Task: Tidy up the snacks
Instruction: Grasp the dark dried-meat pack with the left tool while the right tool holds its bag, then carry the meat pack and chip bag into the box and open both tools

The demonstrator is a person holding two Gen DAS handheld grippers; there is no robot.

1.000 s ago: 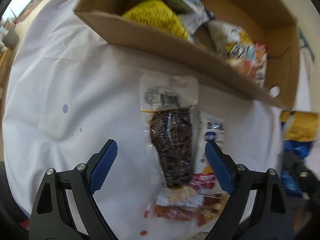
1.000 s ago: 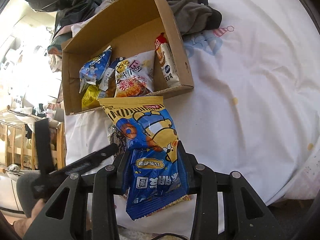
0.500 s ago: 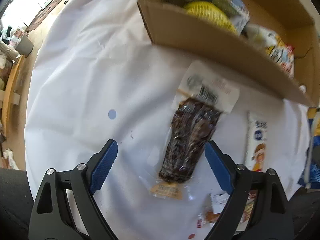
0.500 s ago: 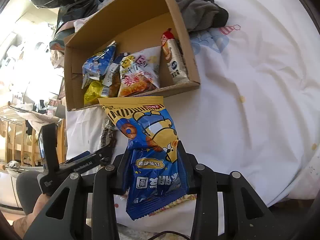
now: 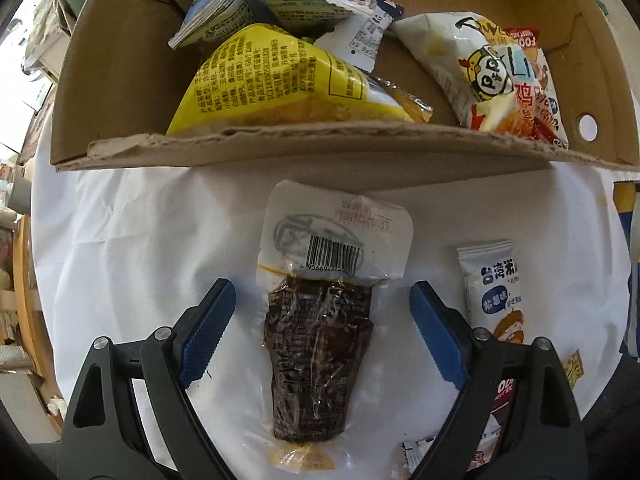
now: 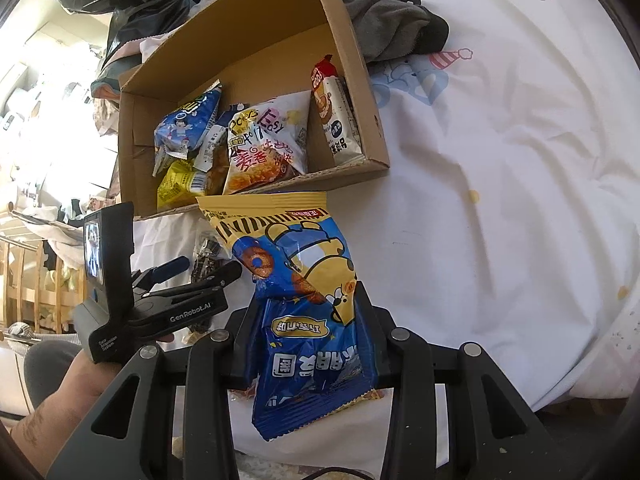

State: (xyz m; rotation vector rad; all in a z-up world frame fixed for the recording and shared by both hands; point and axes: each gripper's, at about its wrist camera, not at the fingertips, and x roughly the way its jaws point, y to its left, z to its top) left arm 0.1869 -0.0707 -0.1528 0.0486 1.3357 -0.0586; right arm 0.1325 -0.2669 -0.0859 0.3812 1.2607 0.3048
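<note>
While the left hand-held gripper (image 5: 322, 316) hangs over the white sheet (image 5: 152, 240) with its blue pads (image 5: 206, 332) spread wide, a clear packet of dark snack (image 5: 320, 352) lies flat between them, touched by neither. Its long axis runs along the line the gripper points: the white label end with the barcode faces the cardboard box (image 5: 280, 152), stopping just short of the box's torn front edge, and the dark filled end points back toward the gripper's body. Just beside it, on the far side of one pad, lies a small white snack bar (image 5: 494, 280), roughly parallel. Inside the box sit a yellow bag (image 5: 280, 76) and a white chip bag (image 5: 492, 68), among others. The right hand-held gripper (image 6: 312, 344) is clamped on a blue and yellow snack bag (image 6: 304, 280), held upright with its yellow sealed end toward the box; whether that end touches the box front is hard to tell. A grey cloth (image 6: 392, 20) lies bunched just beyond the box.
</note>
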